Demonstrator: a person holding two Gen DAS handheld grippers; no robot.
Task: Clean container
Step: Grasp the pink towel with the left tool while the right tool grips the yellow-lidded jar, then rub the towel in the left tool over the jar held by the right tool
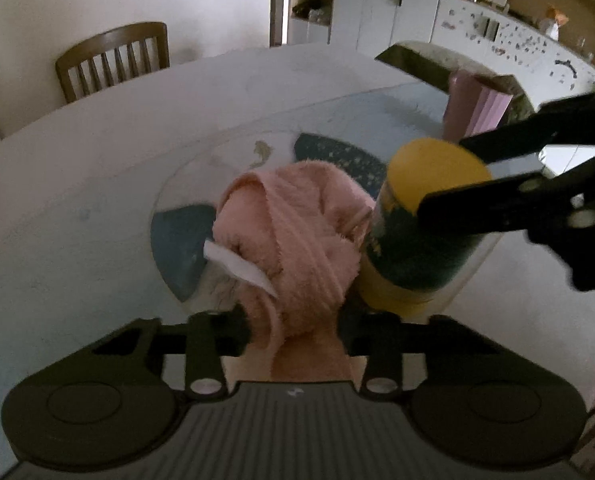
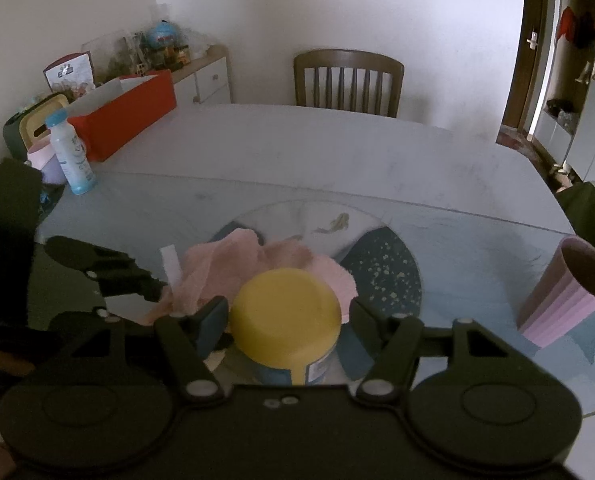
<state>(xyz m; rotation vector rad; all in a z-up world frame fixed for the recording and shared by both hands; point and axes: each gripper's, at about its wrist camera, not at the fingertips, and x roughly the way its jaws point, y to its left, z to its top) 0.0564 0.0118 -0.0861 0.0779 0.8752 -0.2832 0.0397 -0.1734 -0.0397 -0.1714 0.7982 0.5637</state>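
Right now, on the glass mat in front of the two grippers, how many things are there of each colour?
Pink: 2, the cloth and the ribbed cup.
Yellow-lidded: 1, the container.
Total: 3.

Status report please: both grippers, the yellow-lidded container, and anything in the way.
Left gripper shut on pink cloth, pressed against container. Right gripper straddles container, grip unclear. Pink cup stands clear to the right.
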